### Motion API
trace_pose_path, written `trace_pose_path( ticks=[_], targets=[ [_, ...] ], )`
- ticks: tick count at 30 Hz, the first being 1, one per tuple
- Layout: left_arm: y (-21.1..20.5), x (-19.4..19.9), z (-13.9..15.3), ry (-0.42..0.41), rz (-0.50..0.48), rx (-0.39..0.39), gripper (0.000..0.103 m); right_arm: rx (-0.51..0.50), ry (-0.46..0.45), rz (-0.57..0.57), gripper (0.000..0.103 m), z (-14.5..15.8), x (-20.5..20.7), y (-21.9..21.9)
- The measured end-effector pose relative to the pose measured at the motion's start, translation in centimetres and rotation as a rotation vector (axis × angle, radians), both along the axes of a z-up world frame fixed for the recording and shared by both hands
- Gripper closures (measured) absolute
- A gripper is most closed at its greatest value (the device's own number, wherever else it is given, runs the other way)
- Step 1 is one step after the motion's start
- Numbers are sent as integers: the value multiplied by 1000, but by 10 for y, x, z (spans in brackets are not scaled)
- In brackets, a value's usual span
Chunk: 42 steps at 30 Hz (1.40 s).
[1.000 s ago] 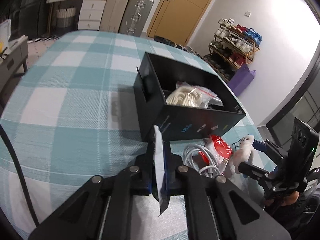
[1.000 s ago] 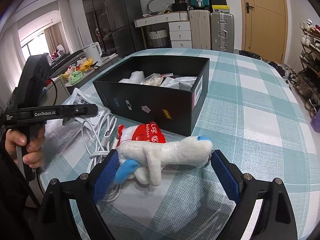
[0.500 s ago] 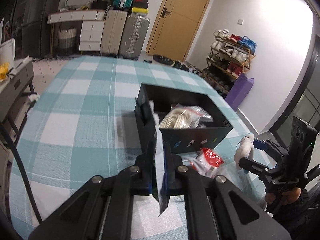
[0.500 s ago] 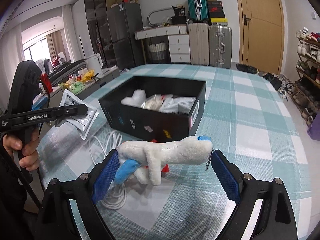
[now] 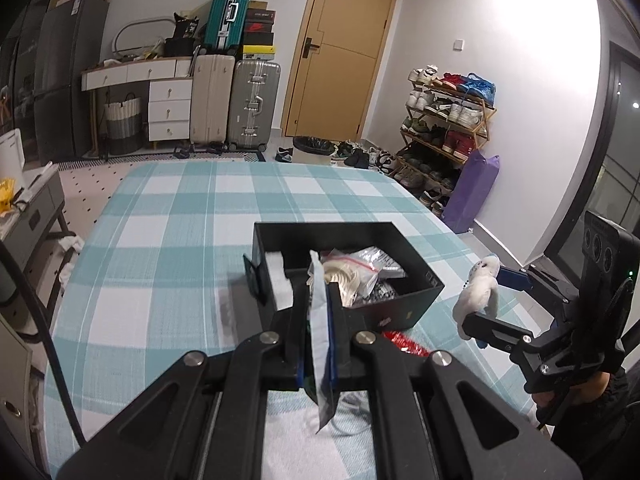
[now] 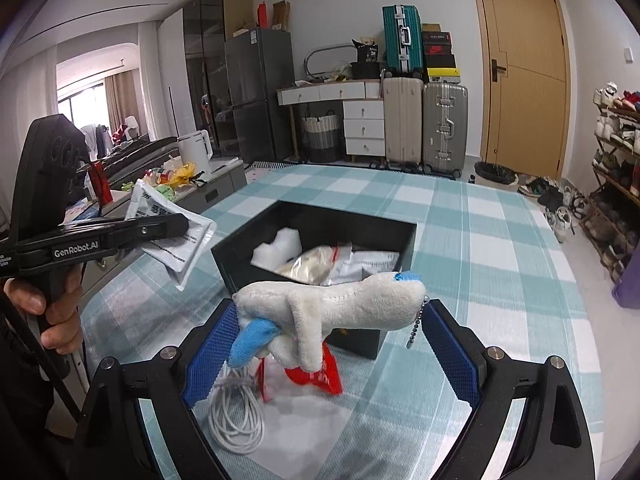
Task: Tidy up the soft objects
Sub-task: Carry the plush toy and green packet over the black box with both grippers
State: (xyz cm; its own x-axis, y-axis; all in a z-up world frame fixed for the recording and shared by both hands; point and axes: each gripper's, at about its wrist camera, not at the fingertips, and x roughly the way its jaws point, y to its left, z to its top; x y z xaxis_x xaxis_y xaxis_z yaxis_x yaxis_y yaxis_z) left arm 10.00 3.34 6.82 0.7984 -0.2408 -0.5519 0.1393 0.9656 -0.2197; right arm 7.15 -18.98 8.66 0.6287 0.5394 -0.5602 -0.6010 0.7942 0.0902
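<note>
The left gripper (image 5: 316, 334) is clenched on a flat, crinkled white plastic sachet (image 5: 320, 320), seen edge-on between its blue-padded fingers (image 5: 331, 336); from the right wrist view the same sachet (image 6: 172, 236) shows its broad face with dark printed lines too small to read, held up in the air to the left of the box, the person's hand (image 6: 52, 304) wrapped round the handle below.

The right gripper (image 6: 328, 328) stands wide, its blue mesh-textured fingers (image 6: 210, 354) pressing on either end of a fuzzy white plush toy (image 6: 332, 304) with blue fabric tips and a small bead chain (image 6: 416, 322) dangling from its right end. The toy is lifted off the worktop (image 6: 500, 280), lying crosswise just in front of the box.

The black, rigid rectangular box (image 5: 404, 308) sits open on the teal-and-white checked cloth. Inside lie a white foam block (image 6: 280, 246), a clear zip bag holding a pale coiled cord (image 5: 348, 274), and other glossy packets whose contents cannot be made out. The plush toy and both grippers hide the box's near wall in part.

On the cloth below the toy lie a coiled white cable (image 6: 236, 420) and a red glossy packet (image 6: 320, 372), both partly covered by the toy and the fingers.
</note>
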Motion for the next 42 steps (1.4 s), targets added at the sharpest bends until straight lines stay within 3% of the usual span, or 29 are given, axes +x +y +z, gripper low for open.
trace_pose_path(
  ticks=[19, 42],
  targets=[
    [-23, 52, 1, -9, -32, 21, 98, -21, -19, 29, 10, 3, 34, 25],
    [-34, 93, -21, 29, -32, 75, 98, -110, -10, 68, 10, -18, 78, 50]
  ],
)
